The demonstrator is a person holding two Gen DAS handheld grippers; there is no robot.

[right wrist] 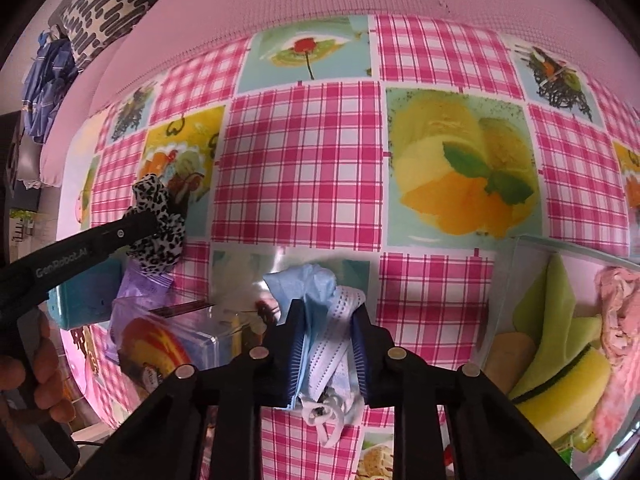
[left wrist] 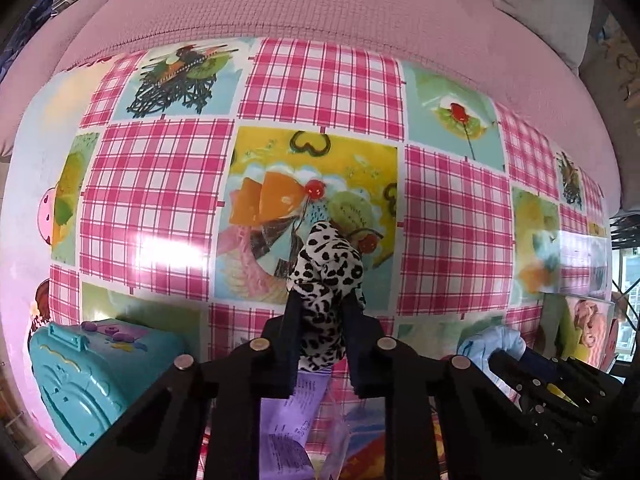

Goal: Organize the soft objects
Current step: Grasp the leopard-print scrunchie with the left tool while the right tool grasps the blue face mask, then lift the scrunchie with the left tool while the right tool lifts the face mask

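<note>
Right gripper (right wrist: 326,354): blue-padded jaws drawn narrow, pinched on a crumpled light-blue pleated face mask (right wrist: 320,308). The mask's long axis runs along the fingers, 6 to 12 o'clock in the right wrist view; its bunched top sticks out past the tips at 12, white ear loops hang loose at 6. It looks clear of the cloth, though I cannot tell how far.

Left gripper (left wrist: 320,320): jaws likewise narrow, clamped on a black-and-white leopard-print fabric scrunchie (left wrist: 326,268). The scrunchie bulges beyond the tips toward 12 o'clock, with a tail trailing back between the fingers.

Key relation: a clear shallow plastic tray (right wrist: 516,248) lies at about 3 to 4 o'clock from the right gripper, close by. It already holds a yellow sponge (right wrist: 560,380), a green cloth (right wrist: 548,300) and a pink fluffy fabric (right wrist: 620,320). Judgement: this is the collecting place, and the right hand is plainly the nearer one. The tray's near rim is raised, so the mask must pass above it, ear loops included.

Outward: pink-checked glossy tablecloth with dessert prints (left wrist: 160,184), bare through 10 to 2 o'clock in both views, so there is ample room. Clutter sits low left: a teal plastic toy case (left wrist: 92,380) at 8 o'clock from the left gripper, and a purple printed packet (left wrist: 288,432) under its fingers. The table's far edge meets a pink quilted sofa cover (left wrist: 280,0) at 12 o'clock.
</note>
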